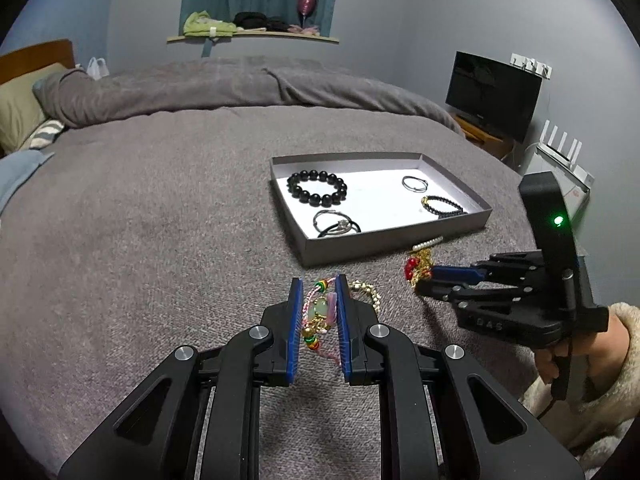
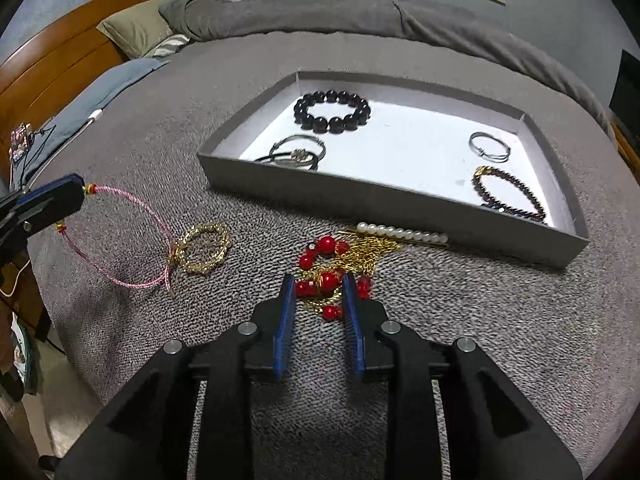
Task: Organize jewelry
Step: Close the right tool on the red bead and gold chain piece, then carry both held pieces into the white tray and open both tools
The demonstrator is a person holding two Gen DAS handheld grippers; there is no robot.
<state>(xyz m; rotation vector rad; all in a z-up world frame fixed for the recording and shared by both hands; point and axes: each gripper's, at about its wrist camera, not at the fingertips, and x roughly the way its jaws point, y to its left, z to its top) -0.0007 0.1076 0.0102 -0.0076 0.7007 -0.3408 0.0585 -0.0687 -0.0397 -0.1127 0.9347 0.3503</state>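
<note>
A grey tray (image 1: 394, 242) (image 2: 360, 196) on the bed holds a black bead bracelet (image 1: 317, 187) (image 2: 332, 112), silver bangles and a dark bead bracelet. My left gripper (image 1: 318, 286) is shut on a pink cord bracelet (image 1: 318, 312) with a jade charm; its cord loop (image 2: 120, 236) trails on the blanket next to a gold chain ring (image 2: 204, 248). My right gripper (image 2: 319, 282) (image 1: 424, 276) is partly open around a red bead and gold chain bracelet (image 2: 328, 268) lying on the blanket, the jaws on either side of it. A pearl hair clip (image 2: 402, 233) lies beside the tray.
The grey blanket (image 1: 160, 220) covers the bed. Pillows (image 2: 144, 28) and a wooden headboard stand at the far left. A monitor (image 1: 492, 94) and a router sit beyond the bed's right edge. A phone with cables (image 2: 20, 144) lies at the left bed edge.
</note>
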